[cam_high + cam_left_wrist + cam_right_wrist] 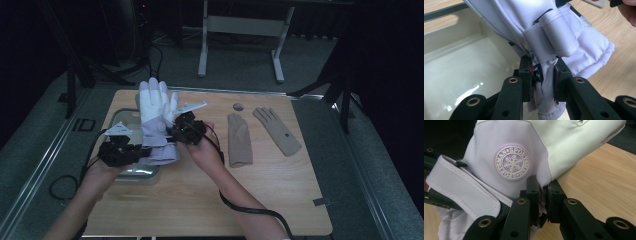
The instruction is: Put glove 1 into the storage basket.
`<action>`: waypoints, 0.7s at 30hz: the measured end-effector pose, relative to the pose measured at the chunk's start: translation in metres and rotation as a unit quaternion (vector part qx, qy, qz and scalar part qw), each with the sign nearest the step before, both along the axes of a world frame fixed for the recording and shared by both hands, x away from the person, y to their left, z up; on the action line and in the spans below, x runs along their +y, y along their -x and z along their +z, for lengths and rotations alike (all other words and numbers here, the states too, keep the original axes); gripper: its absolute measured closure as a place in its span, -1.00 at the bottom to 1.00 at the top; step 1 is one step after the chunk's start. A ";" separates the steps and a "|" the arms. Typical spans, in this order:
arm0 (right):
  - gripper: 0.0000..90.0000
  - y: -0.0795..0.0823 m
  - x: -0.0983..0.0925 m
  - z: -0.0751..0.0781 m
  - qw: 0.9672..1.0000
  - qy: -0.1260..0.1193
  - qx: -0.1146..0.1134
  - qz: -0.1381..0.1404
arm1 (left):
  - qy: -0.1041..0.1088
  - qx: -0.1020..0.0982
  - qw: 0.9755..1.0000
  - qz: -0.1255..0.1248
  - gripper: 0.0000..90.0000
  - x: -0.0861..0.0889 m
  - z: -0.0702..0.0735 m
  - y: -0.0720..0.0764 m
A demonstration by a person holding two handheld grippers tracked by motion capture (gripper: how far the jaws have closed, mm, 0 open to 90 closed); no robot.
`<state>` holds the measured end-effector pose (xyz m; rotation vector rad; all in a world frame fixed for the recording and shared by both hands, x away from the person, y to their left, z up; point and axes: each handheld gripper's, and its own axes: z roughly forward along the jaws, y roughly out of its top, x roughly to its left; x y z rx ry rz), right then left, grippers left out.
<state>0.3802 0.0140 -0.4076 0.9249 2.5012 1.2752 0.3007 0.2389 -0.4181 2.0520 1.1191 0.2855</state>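
High view shows a person holding a big white and lilac ski glove (pixel 156 117) up over the left part of the desk (pixel 280 200). The left gripper (pixel 131 152), at the lower left of the frame, pinches the cuff end of the glove. In the left gripper view its jaws press together on a fold of lilac cloth by a small black snap. The right gripper (pixel 176 131), near the middle of the frame, pinches the side of the glove. In the right gripper view its jaws squeeze the glove's edge just under a round snowflake badge (pixel 512 162).

Under the glove sits a pale plastic bin (pixel 131 172). The glove hangs above it and is not inside yet. Two thin tan gloves (pixel 239 140) lie flat on the right part of the desk, well apart from the bin, with a small grey lump (pixel 238 106) near them.

It looks like the job is just getting going. The ski glove probably goes down into the bin next, and the tan gloves seem to be waiting.
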 end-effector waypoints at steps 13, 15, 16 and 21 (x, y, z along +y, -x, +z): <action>0.83 -0.015 0.067 -0.027 0.999 0.011 0.029 0.029 | -0.004 0.041 0.999 0.030 0.65 0.056 -0.024 -0.005; 0.83 -0.017 0.073 -0.033 0.999 0.020 0.034 0.030 | -0.002 0.049 0.998 0.032 0.65 0.059 -0.032 -0.007; 0.83 -0.018 0.076 -0.037 0.999 0.024 0.036 0.030 | 0.000 0.055 0.998 0.033 0.64 0.060 -0.035 -0.008; 0.83 -0.024 0.082 -0.055 0.997 0.042 0.060 0.031 | -0.002 0.086 0.996 0.038 0.64 0.060 -0.050 -0.013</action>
